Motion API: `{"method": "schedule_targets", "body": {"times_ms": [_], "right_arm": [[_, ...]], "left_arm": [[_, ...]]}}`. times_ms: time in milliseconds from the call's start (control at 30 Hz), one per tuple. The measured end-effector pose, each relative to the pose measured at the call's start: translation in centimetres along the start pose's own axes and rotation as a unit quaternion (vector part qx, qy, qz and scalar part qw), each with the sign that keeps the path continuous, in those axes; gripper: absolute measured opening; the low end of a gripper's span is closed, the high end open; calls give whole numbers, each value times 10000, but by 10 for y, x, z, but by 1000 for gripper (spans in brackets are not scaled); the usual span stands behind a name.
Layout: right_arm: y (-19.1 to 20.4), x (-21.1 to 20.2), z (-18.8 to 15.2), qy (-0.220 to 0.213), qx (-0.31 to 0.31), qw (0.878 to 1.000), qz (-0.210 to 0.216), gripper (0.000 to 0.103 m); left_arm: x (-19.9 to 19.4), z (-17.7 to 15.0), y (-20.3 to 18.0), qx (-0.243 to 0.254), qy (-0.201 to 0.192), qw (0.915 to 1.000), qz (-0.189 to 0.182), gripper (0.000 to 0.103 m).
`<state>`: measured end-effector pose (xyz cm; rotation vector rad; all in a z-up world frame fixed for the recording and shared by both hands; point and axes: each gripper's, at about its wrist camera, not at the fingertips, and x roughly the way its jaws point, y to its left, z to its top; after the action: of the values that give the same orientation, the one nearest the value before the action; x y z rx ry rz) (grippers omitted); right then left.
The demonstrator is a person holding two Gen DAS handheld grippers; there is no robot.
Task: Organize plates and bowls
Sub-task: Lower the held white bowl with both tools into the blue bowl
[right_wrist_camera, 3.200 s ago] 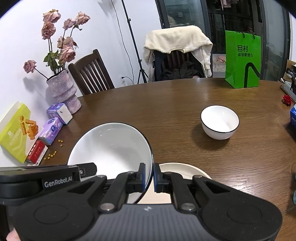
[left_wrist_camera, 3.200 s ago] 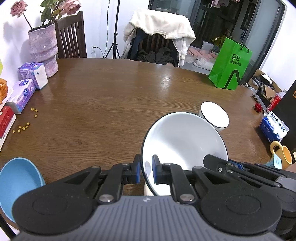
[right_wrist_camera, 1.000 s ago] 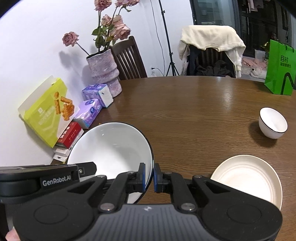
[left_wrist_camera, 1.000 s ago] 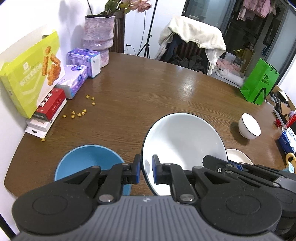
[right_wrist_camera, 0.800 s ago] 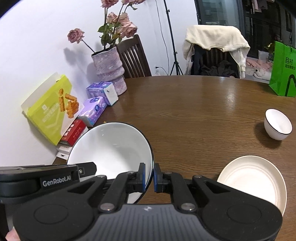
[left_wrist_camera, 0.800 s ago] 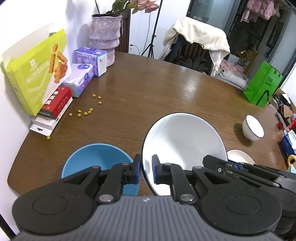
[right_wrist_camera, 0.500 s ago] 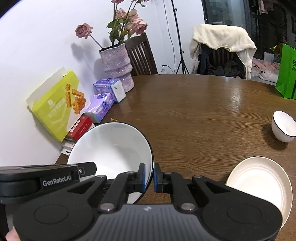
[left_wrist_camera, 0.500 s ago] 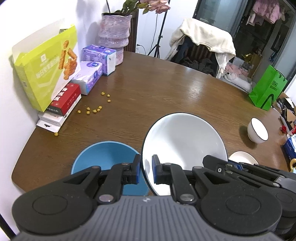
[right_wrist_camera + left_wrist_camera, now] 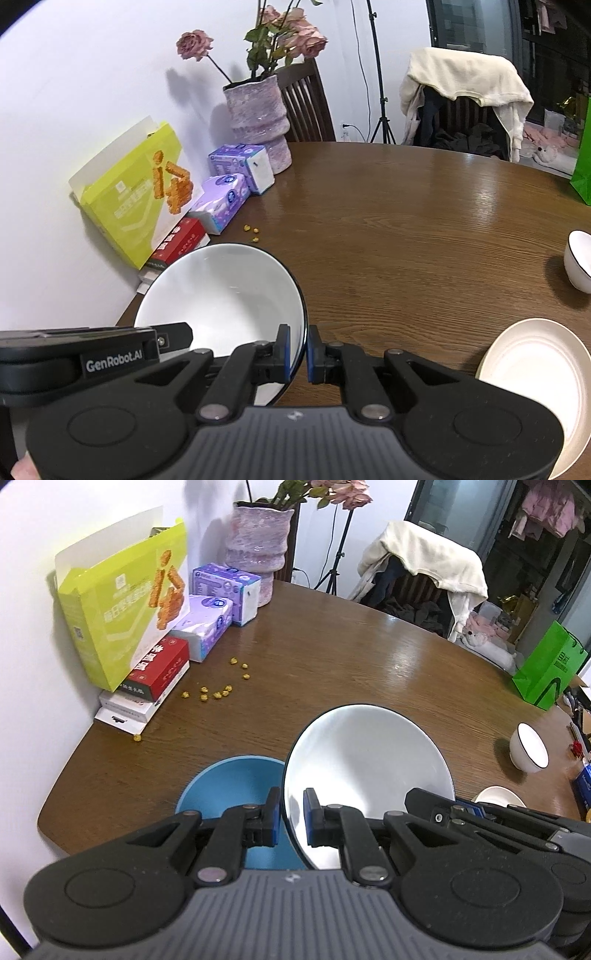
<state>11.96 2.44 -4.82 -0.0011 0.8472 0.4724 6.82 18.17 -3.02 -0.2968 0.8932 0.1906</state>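
Note:
A large white bowl with a thin dark rim (image 9: 365, 771) (image 9: 225, 299) hangs above the table, carried by both grippers. My left gripper (image 9: 290, 821) is shut on its left rim and my right gripper (image 9: 296, 354) is shut on its right rim. A blue bowl (image 9: 229, 786) sits on the table just below and left of it, partly hidden by the left fingers. A cream plate (image 9: 532, 373) (image 9: 496, 797) lies to the right. A small white bowl with a dark rim (image 9: 528, 747) (image 9: 580, 260) stands farther right.
Along the wall stand a yellow-green snack box (image 9: 122, 605), red and white boxes (image 9: 155, 672), purple tissue packs (image 9: 218, 602) and a pink vase with roses (image 9: 258, 122). Yellow crumbs (image 9: 218, 688) dot the wooden table (image 9: 351, 664). Far off are chairs and a green bag (image 9: 546, 668).
Both grippers carried the white bowl leftward toward the wall side. The blue bowl has come in under it, and the plate and small bowl slid to the right in view.

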Motion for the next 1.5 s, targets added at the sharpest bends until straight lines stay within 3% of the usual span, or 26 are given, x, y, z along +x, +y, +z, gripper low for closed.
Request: {"method": "schedule_targets", "body": {"times_ms": [867,1500], "right_arm": [[33,33,-3,281,-75,9995,112,9],[46,65,-11,566,61,9984,-48,9]], "left_arm": [[19,0,44,-85,277,9995,96,13],[53,0,64,107,692,9975,4,13]]}}
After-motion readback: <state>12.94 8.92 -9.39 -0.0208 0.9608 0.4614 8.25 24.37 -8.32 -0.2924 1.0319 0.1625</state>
